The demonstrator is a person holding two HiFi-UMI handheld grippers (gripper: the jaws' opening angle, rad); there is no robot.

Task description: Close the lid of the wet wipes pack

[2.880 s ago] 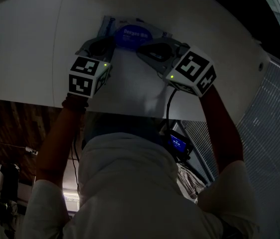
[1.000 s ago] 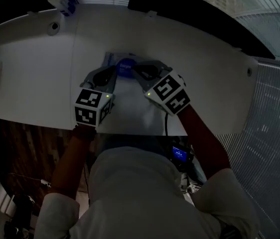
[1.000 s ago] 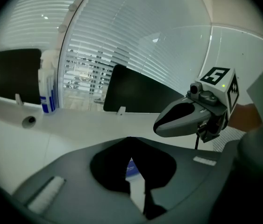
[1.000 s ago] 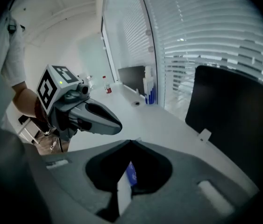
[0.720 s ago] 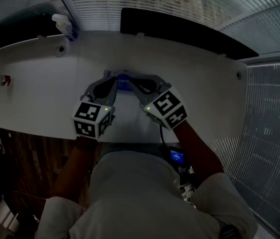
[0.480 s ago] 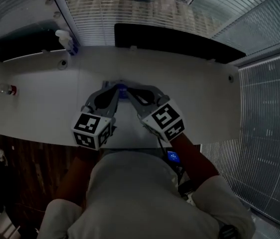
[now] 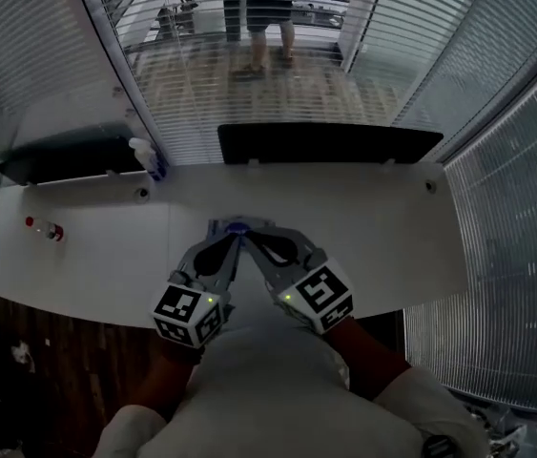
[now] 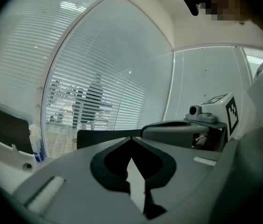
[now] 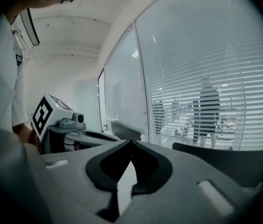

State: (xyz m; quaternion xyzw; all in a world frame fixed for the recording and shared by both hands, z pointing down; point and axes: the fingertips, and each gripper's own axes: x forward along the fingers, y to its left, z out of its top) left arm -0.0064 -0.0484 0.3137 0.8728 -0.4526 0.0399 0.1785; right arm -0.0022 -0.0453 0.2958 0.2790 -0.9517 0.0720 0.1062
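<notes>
High above the counter (image 7: 373, 222), my left claw (image 8: 131, 139) and right claw (image 9: 131, 143), both pinched shut and empty, have lifted clear of the wet wipes pack (image 7: 218, 227) lying below their tips, so I reckon its lid (image 7: 237, 227) is closed.

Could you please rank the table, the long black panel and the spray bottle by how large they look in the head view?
1. table
2. long black panel
3. spray bottle
Gaps are wide; nearness hardly matters.
</notes>
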